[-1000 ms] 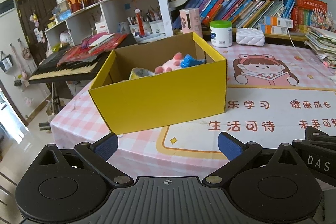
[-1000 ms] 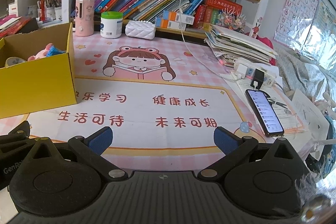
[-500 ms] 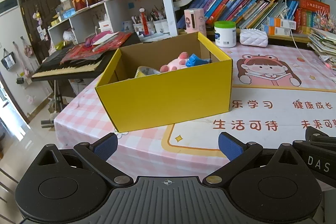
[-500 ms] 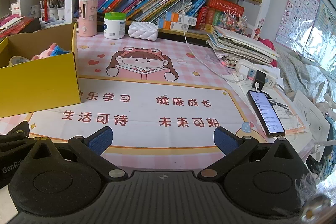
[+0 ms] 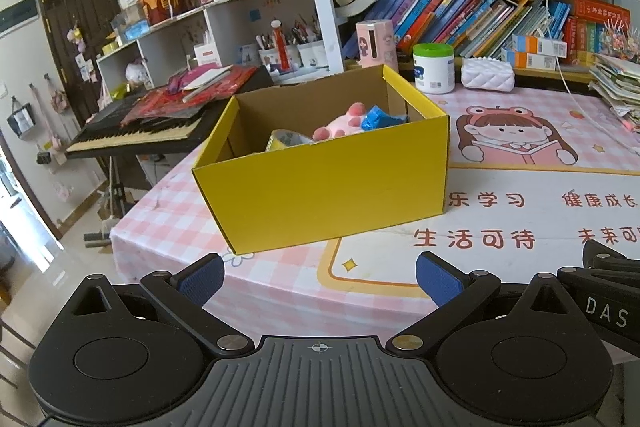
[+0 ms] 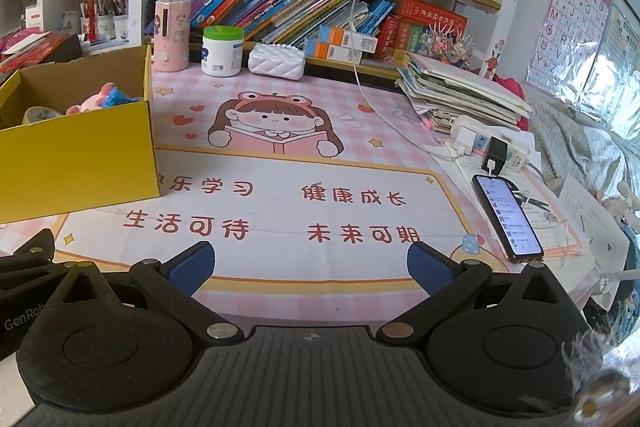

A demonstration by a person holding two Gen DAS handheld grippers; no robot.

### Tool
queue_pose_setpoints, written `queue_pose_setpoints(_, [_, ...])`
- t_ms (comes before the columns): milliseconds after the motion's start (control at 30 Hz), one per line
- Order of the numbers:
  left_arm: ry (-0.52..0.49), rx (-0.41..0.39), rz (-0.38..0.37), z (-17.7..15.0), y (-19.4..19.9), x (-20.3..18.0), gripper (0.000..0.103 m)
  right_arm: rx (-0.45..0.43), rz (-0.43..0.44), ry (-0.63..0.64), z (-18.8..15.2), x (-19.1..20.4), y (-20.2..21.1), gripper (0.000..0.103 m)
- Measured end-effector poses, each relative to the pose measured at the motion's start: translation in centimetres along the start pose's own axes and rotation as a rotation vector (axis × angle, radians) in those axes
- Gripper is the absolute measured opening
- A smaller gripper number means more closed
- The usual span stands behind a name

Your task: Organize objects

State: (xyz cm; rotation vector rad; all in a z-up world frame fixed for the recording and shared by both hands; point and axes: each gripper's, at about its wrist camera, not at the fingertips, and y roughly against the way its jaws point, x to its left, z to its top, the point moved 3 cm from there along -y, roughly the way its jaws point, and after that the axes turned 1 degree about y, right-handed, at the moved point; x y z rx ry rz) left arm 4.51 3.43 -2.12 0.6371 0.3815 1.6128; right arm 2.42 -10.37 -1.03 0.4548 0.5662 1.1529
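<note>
The yellow cardboard box [image 5: 324, 183] stands open-topped on the left part of the table [image 5: 176, 223], on the pink checked mat with a cartoon girl reading a book [image 6: 276, 125] printed on it. Inside the box, showing above its near wall, lie a pink plush toy [image 5: 340, 123], a crumpled blue wrapper [image 5: 378, 118] touching it on the right, and a roll of printed tape [image 5: 286, 141] to the left of the plush. In the right wrist view the same box sits at the left edge, with the plush and the blue wrapper visible above its rim. The left gripper [image 5: 318, 277] hovers near the table's front edge, before the box and apart from it, its blue-padded fingers spread wide with nothing between them. The right gripper [image 6: 310, 267] hangs over the front edge of the mat to the right of the box, likewise spread wide and empty. The two grippers are close side by side: part of each shows at the edge of the other's view. At the back of the table, against the bookshelf [image 6: 320, 7], stand a pink cylindrical container [image 6: 172, 35], a white jar with a green lid [image 6: 222, 51] and a white quilted pouch [image 6: 276, 61] in a row. A smartphone [image 6: 508, 219] with its screen lit lies at the right side of the table, plugged to a cable, near a power strip [image 6: 492, 143] and a stack of books and papers [image 6: 460, 95]. A keyboard piano [image 5: 136, 135] stands beyond the table's left side.
</note>
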Motion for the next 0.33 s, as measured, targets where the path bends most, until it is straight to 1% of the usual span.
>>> queue_pose_setpoints(133, [0.019, 0.013, -0.021, -0.1, -0.08, 0.29, 0.103, 0.003, -0.002, 0.001, -0.04, -0.01, -0.03, 0.103])
queue_pose_setpoints(333, [0.022, 0.014, -0.022, -0.1, -0.13, 0.3, 0.103, 0.0, -0.002, 0.001, -0.09, 0.05, 0.09, 0.103])
